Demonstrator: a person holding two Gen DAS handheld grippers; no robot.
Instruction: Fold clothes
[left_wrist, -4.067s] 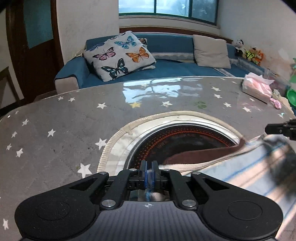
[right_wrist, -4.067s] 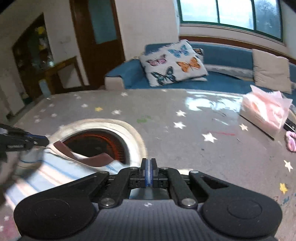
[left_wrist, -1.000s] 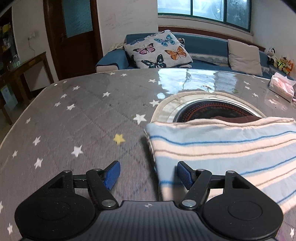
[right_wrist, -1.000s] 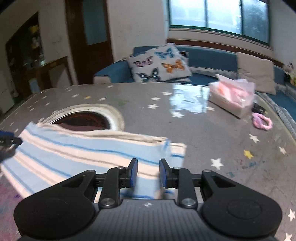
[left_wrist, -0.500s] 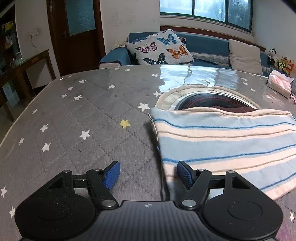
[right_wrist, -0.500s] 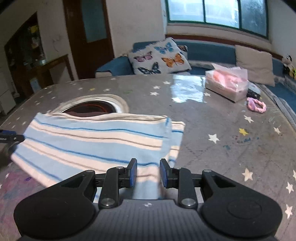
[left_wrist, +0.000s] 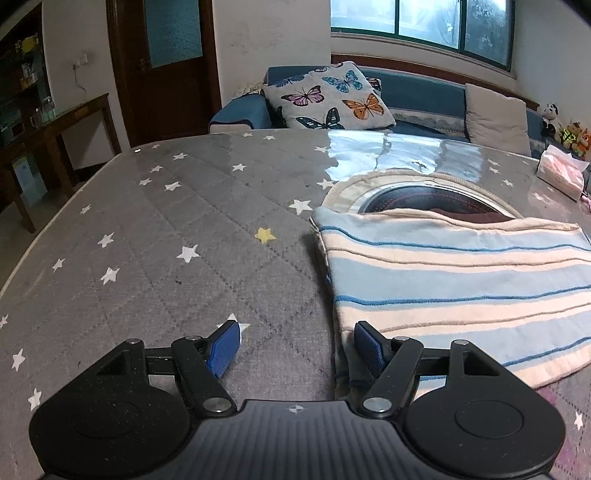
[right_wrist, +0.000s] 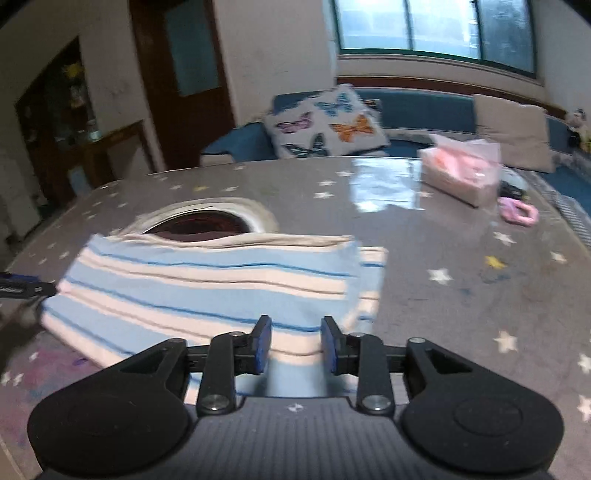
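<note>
striped cloth (left_wrist: 461, 284) lies flat on the grey star-print surface (left_wrist: 155, 236), folded into a long band, stripes running left-right; its far edge overlaps the round inset (left_wrist: 417, 192) in the surface, dark fabric showing there; in the right wrist view a lower layer sticks out past the top layer at the right end, so the fold is not square yet; left claw (left_wrist: 293, 350) is wide, nothing between its pads, sitting at the cloth's left near corner with the right pad over the edge and the left pad over bare surface; right claw (right_wrist: 295, 345) is partly spread over the near right hem, jaws have just been opening, cloth below the gap but pads not pressing it; my read: both ends were just let go so the band settles flat, claws parked at the short ends ready for the next fold; tissue box (right_wrist: 461, 177) and pink loop (right_wrist: 517, 212) sit far right, well apart; butterfly pillow (left_wrist: 328, 98) on the blue sofa (left_wrist: 417, 92) beyond
</note>
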